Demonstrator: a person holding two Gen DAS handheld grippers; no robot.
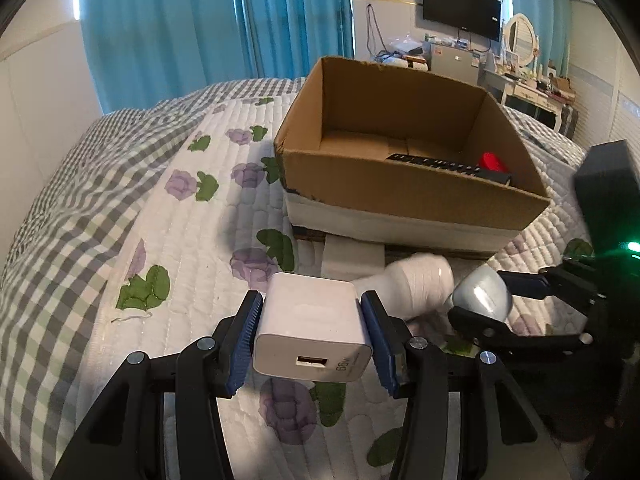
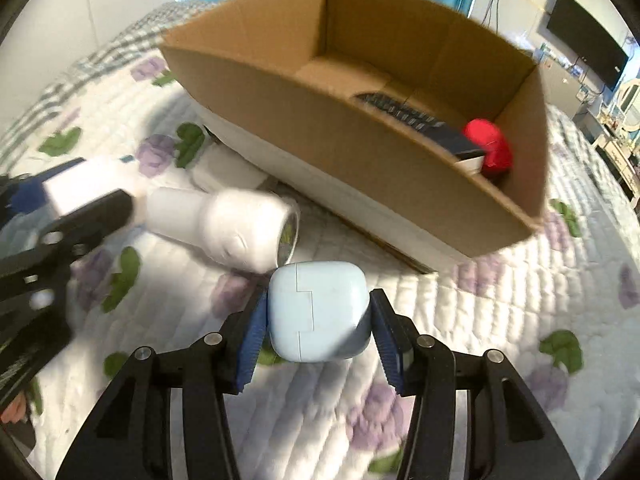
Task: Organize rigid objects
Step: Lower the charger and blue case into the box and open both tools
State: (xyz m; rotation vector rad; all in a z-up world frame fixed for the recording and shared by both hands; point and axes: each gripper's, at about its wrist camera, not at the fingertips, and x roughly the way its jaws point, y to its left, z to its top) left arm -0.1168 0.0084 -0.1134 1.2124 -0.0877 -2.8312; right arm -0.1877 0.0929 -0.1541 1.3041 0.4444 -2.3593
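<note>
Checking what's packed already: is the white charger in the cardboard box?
No, the left gripper holds the white charger above the quilt, outside the cardboard box.

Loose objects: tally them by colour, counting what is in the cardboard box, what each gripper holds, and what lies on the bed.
White: 2, the charger in the left gripper and the bottle on the bed
Pale blue: 1, the case in the right gripper
Black: 1, the remote in the cardboard box
Red: 1, the red object in the box
Total: 5

box [image 1: 400, 188] on quilt [image 1: 180, 240] | remote [image 1: 448, 166], cup [image 1: 494, 162] inside | bottle [image 1: 416, 286] before box
</note>
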